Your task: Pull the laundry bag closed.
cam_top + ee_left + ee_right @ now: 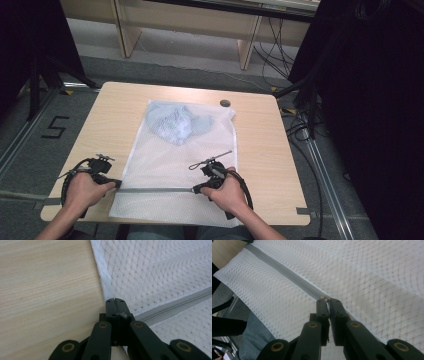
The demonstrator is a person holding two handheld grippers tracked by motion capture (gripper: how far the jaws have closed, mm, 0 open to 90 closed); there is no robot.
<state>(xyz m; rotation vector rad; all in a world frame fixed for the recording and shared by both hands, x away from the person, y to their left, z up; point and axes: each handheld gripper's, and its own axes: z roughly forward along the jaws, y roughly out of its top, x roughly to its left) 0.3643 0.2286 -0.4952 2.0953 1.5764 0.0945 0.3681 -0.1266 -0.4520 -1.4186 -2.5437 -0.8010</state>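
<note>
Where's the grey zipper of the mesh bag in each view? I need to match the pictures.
High view: the zipper runs across the mesh bag near its front edge, between the two grippers.
Left gripper view: it runs from the shut jaws up to the right edge.
Right gripper view: it runs from top left down to the jaws.
Shared landmark: the bag's white mesh along both sides of the zipper.

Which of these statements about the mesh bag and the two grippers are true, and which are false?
1. The mesh bag lies flat on the table. True.
2. The blue cloth lies beside the bag. False: it is inside, at the far end.
3. The left gripper is shut on the bag's edge at the zipper end. True.
4. The right gripper hangs open above the table. False: it pinches the zipper pull.
</note>
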